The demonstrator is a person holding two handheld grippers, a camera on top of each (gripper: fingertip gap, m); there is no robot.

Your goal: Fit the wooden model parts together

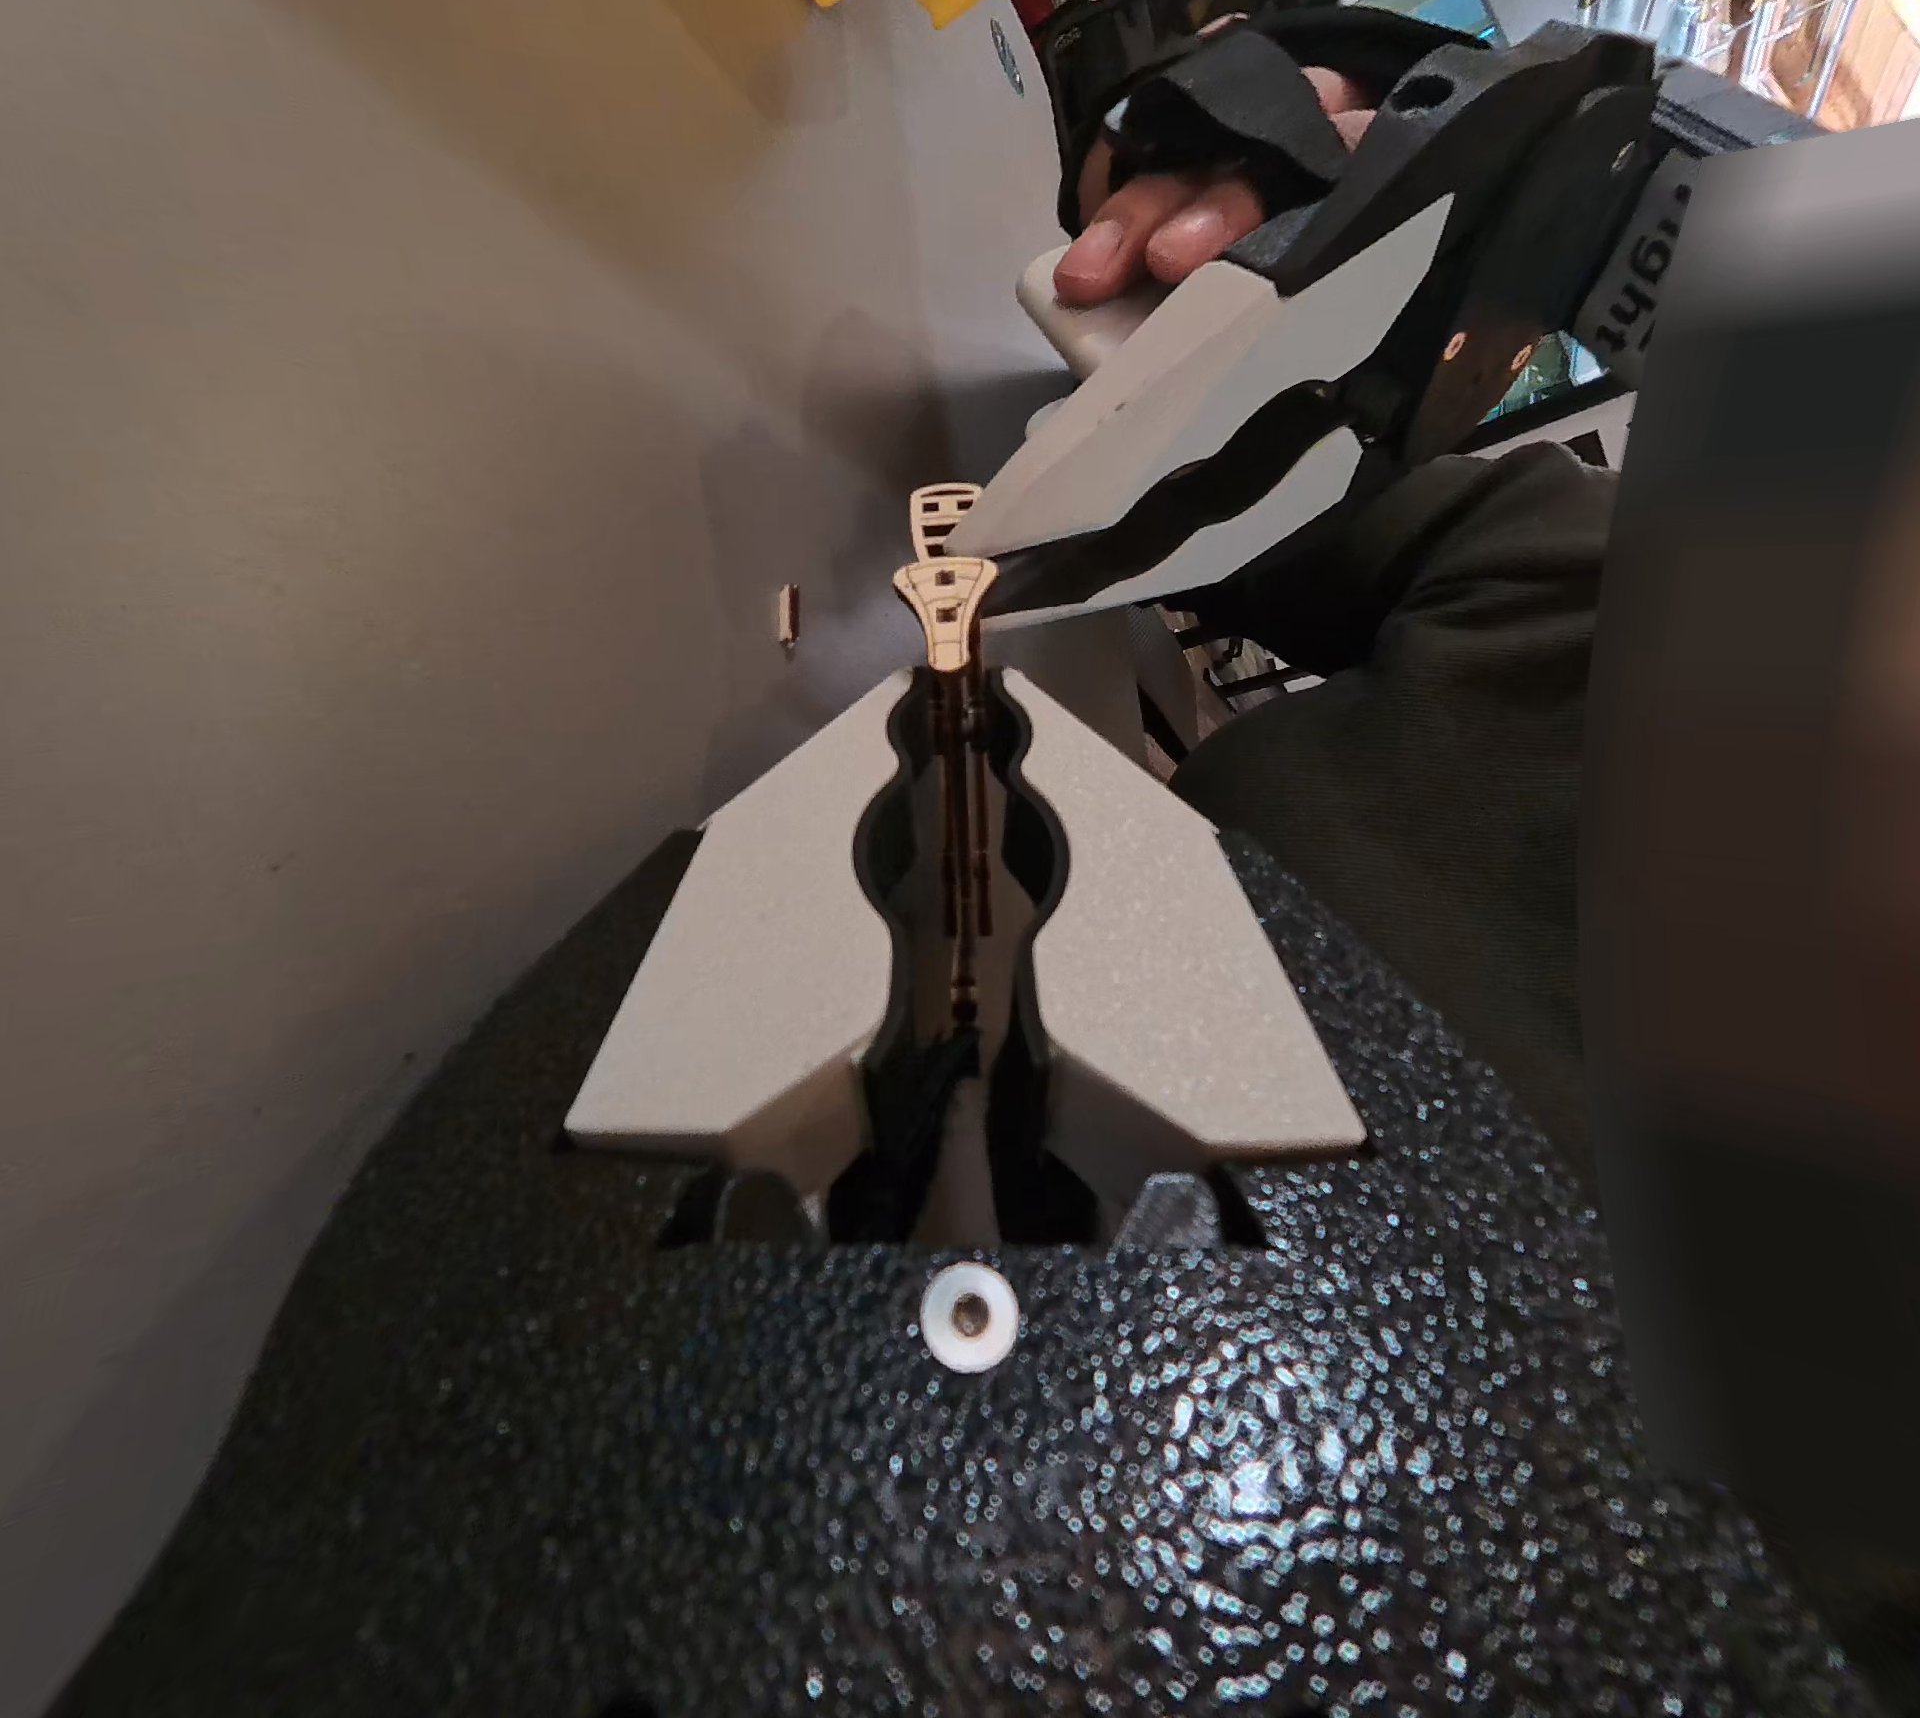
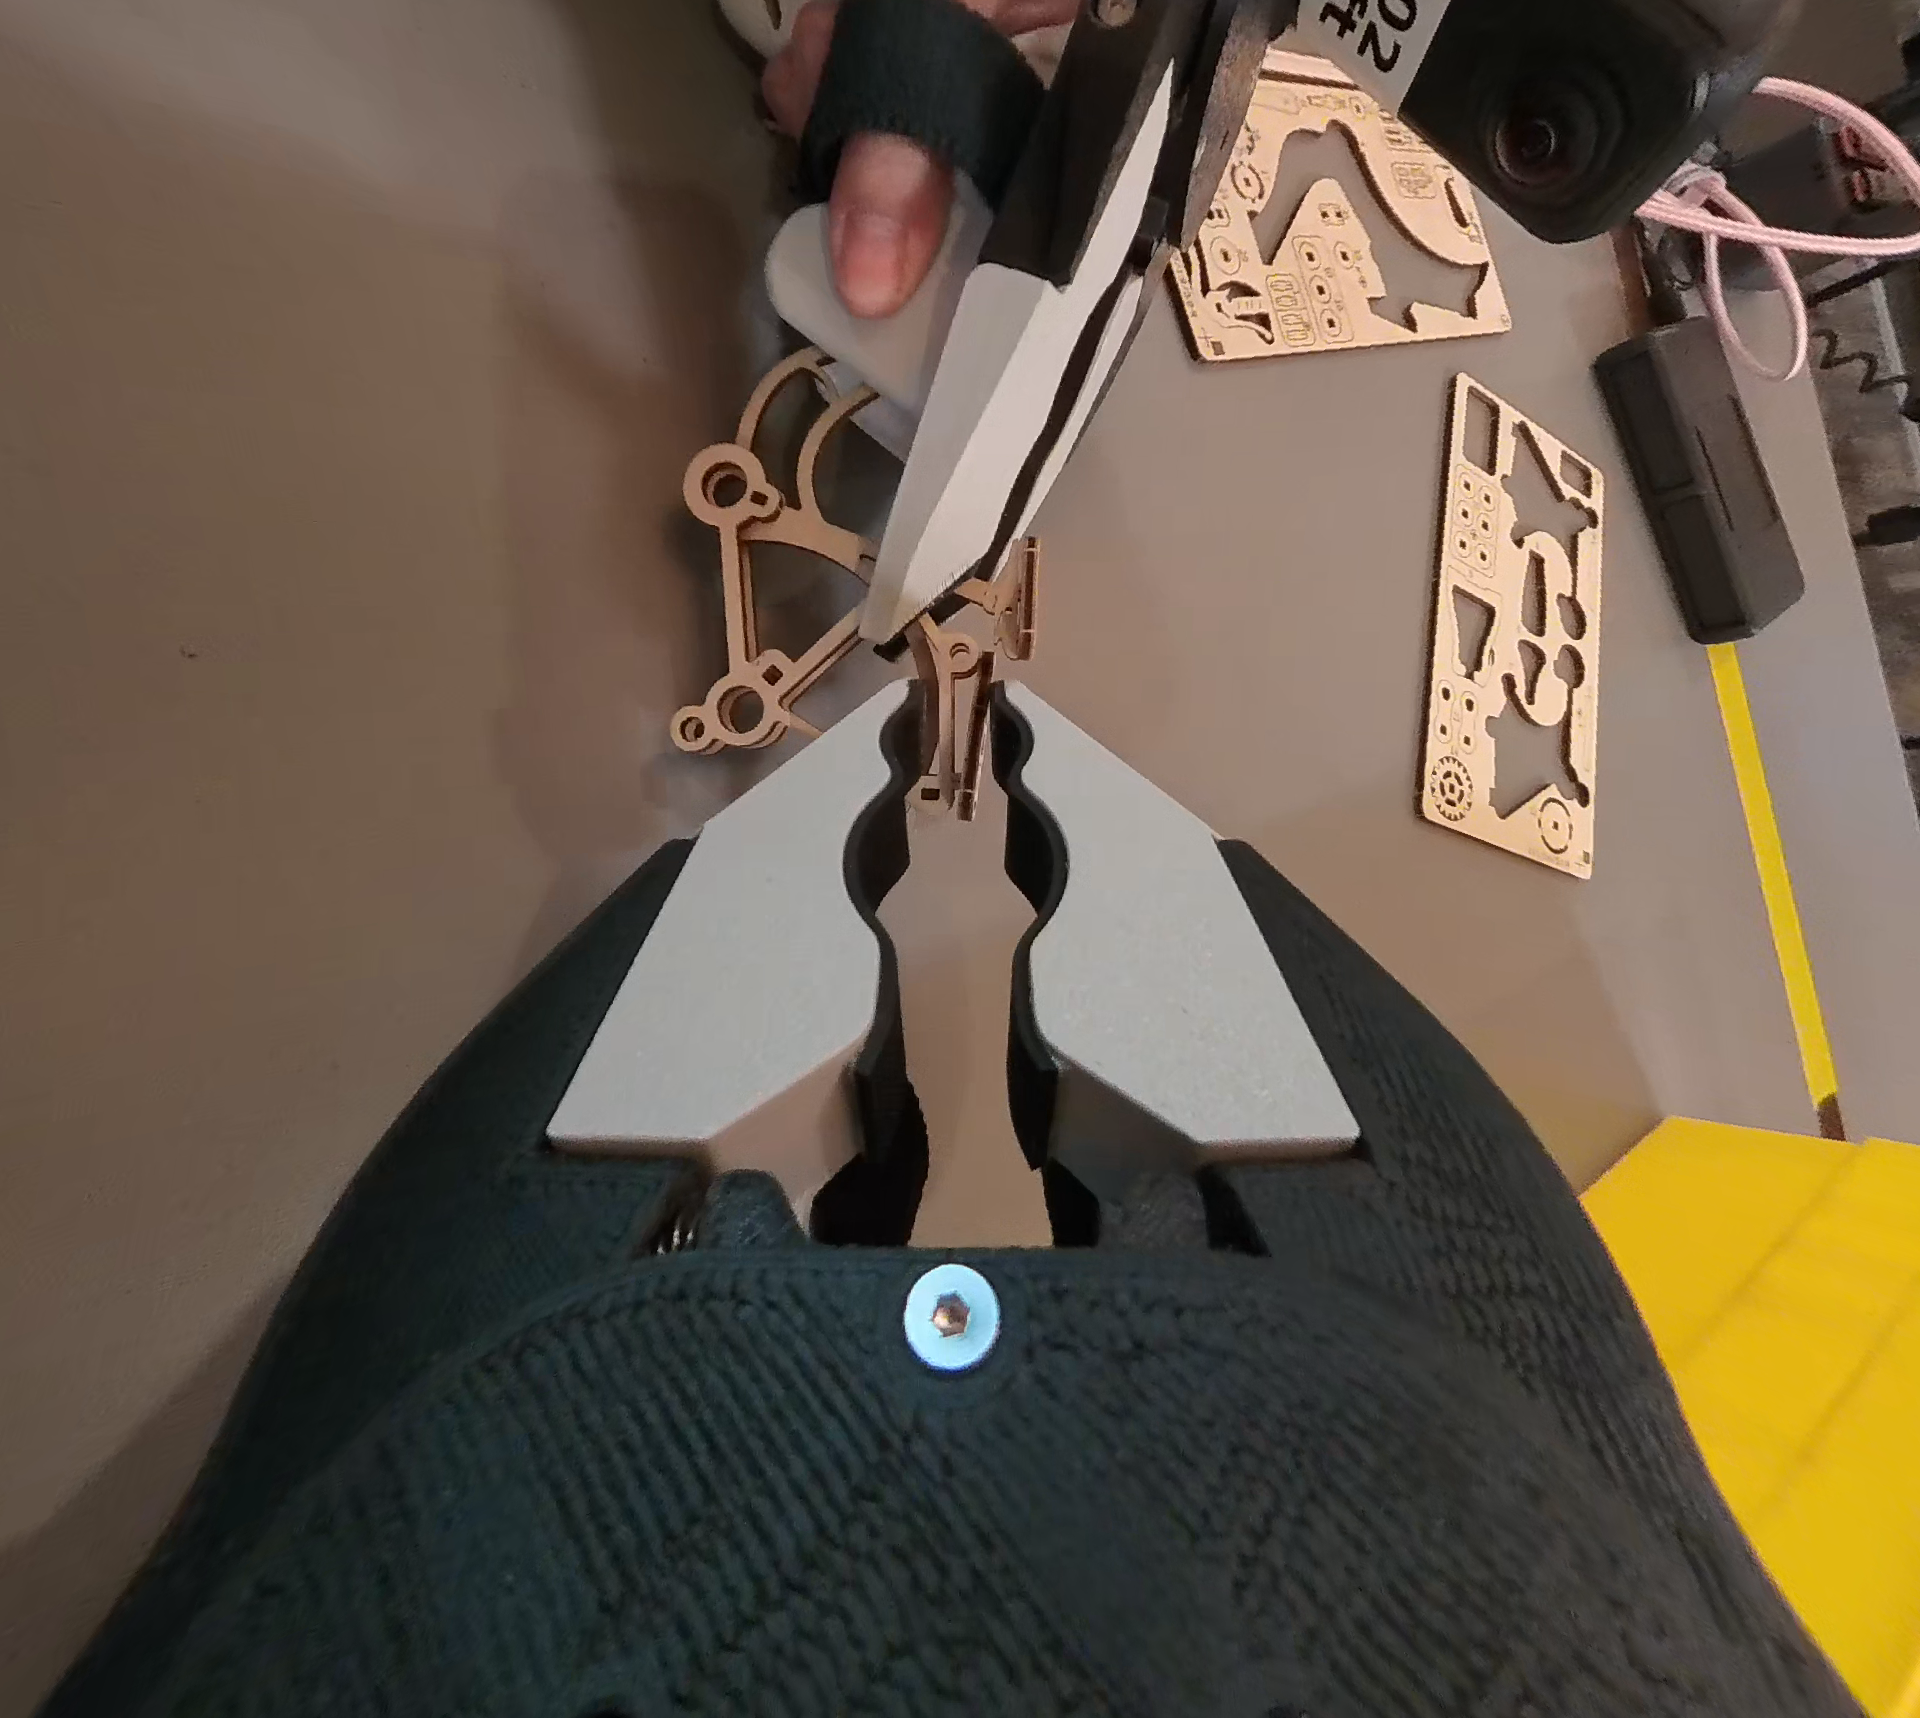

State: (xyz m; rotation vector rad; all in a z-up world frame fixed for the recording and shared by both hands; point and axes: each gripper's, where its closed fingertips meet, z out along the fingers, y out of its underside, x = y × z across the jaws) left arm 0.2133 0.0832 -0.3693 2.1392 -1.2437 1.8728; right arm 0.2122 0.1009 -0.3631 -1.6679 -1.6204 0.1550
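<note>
In the left wrist view my left gripper (image 1: 951, 681) is shut on a thin layered wooden frame (image 1: 961, 837), seen edge-on, with a fan-shaped end (image 1: 943, 619) sticking out past the tips. My right gripper (image 1: 982, 603) comes in from the right and its tips touch that end. A second fan-shaped piece (image 1: 940, 515) shows behind. In the right wrist view my right gripper (image 2: 954, 694) is shut on a small wooden part (image 2: 951, 754). The left gripper (image 2: 894, 634) reaches down from above and meets it tip to tip. The ringed frame (image 2: 738, 608) spreads out to the left.
Two punched-out wooden sheets (image 2: 1340, 245) (image 2: 1512, 619) lie on the grey table (image 2: 1247, 525) to the right, next to a black box (image 2: 1704, 484) and pink cables (image 2: 1766, 214). A yellow bin (image 2: 1787, 1336) stands at the table's edge. A small loose wooden piece (image 1: 790, 624) lies on the table.
</note>
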